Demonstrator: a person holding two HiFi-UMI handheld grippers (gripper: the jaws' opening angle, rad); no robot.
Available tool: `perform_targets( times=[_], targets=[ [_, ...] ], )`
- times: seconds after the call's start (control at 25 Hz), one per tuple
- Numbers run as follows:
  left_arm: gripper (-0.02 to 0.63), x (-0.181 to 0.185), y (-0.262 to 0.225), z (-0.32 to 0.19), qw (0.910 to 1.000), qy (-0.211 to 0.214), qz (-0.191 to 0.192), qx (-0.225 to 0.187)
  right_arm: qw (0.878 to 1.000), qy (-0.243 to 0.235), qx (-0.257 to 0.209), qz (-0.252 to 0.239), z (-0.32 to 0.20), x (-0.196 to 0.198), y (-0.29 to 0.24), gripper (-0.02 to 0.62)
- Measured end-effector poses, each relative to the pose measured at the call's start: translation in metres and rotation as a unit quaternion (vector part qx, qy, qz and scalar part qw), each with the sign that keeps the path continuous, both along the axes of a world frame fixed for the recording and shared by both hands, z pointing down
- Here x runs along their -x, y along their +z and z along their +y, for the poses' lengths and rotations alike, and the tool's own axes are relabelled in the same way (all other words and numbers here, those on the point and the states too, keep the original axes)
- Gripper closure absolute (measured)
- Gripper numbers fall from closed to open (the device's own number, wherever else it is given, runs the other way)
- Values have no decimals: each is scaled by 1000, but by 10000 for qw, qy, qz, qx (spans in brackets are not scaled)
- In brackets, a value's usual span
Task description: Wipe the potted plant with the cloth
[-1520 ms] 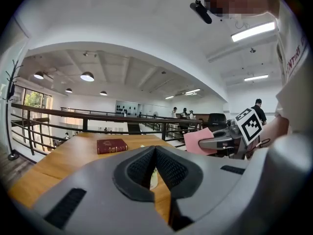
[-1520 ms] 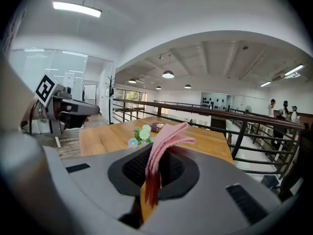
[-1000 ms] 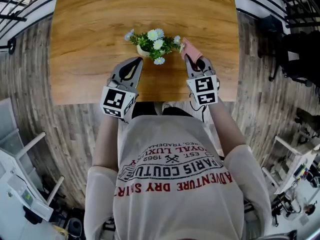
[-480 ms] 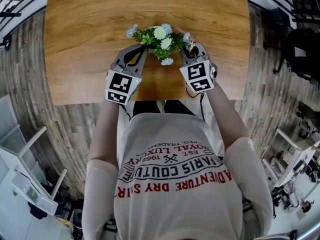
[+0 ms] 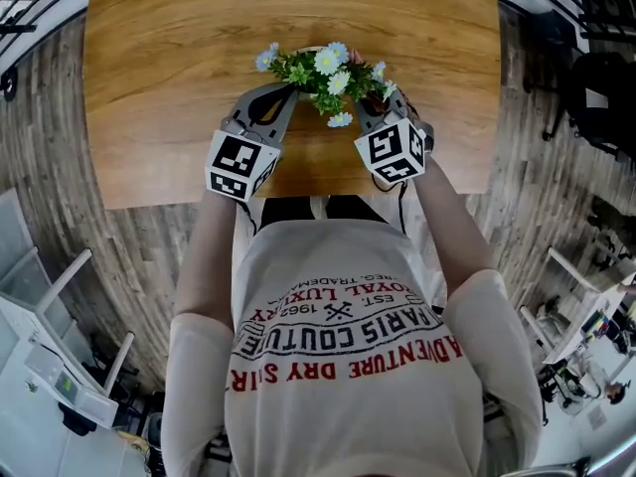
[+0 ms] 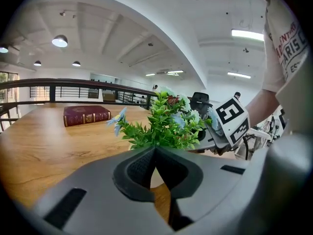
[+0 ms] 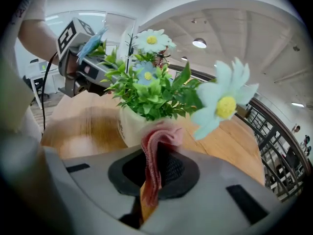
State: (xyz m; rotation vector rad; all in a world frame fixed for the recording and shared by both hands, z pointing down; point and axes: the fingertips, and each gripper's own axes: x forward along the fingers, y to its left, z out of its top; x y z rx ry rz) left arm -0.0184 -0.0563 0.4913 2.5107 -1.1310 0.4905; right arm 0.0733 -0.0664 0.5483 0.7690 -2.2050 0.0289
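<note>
A potted plant (image 5: 323,68) with green leaves and pale blue and white flowers stands in a white pot (image 7: 128,127) on the wooden table (image 5: 169,58). My left gripper (image 5: 287,90) sits at the plant's left side, its jaws shut with nothing between them (image 6: 155,152). On the plant's right is my right gripper (image 5: 371,99), shut on a folded pink cloth (image 7: 155,146). The cloth's top edge lies just under the leaves, close in front of the pot. In the head view the foliage hides the pot and most of the cloth.
A dark red book (image 6: 86,115) lies farther back on the table. A black railing (image 6: 73,84) runs behind the table. The table's near edge (image 5: 298,199) is right at the person's body. Wooden floor surrounds the table.
Both grippers have moved forward and down, closing in on the plant from either side. The right gripper has rolled and brought the cloth up against the plant.
</note>
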Motion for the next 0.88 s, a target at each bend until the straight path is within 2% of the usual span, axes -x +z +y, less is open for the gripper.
perform_targets(
  times=[0.16, 0.32, 0.4, 0.56, 0.68, 0.88],
  targets=[
    [591, 1, 1, -1, 9998, 16, 157, 80, 9999, -61, 36, 131, 12, 2, 5, 558],
    [591, 0, 0, -1, 9999, 101, 116, 49, 9990, 163, 417, 48, 23, 7, 9, 558],
    [591, 0, 0, 0, 9999, 124, 120, -14, 9975, 288, 648, -45, 28, 9, 11, 558],
    [591, 2, 0, 0, 9990, 119, 406, 113, 9924, 588, 1027, -341, 35, 16, 12, 558],
    [591, 1, -3, 0, 9988, 253, 407, 67, 9871, 638, 1307, -667, 42, 29, 5, 558],
    [591, 1, -3, 0, 9980, 366, 514, 63, 9843, 646, 1415, -837, 48, 48, 3, 558]
  ],
)
